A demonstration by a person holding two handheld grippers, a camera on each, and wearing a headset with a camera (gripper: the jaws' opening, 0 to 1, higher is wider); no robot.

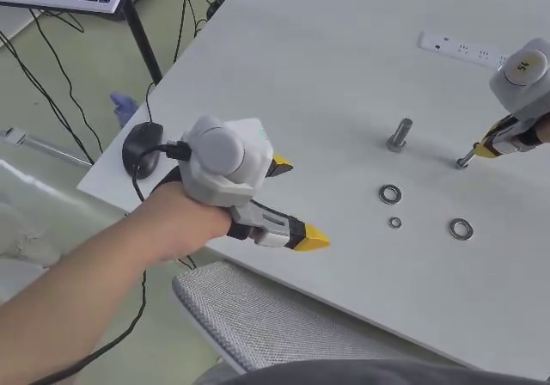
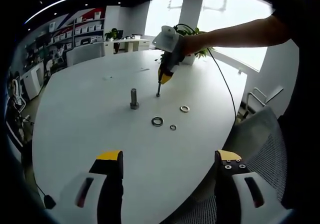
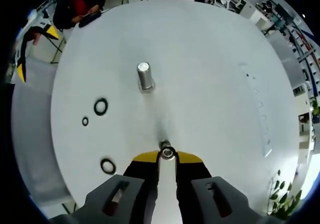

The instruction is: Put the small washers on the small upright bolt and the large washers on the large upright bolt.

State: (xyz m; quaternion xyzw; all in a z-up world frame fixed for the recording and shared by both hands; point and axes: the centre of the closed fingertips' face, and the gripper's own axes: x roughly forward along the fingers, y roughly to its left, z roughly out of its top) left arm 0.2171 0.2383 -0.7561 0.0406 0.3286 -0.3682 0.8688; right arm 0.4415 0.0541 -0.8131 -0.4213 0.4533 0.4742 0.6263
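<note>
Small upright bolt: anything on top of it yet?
What looks like a small washer sits at the top of the small upright bolt, pinched by the right gripper. The jaws cover the shaft, so seating cannot be seen.

We see bright, even light; windows (image 2: 227, 19) blow out white in the left gripper view, the 2 gripper views bend at edges, and shadows on the table (image 1: 344, 76) are soft.

Bright windows (image 2: 227, 14) light a white table (image 2: 90, 114) and grey mesh chair (image 1: 258, 316).
</note>
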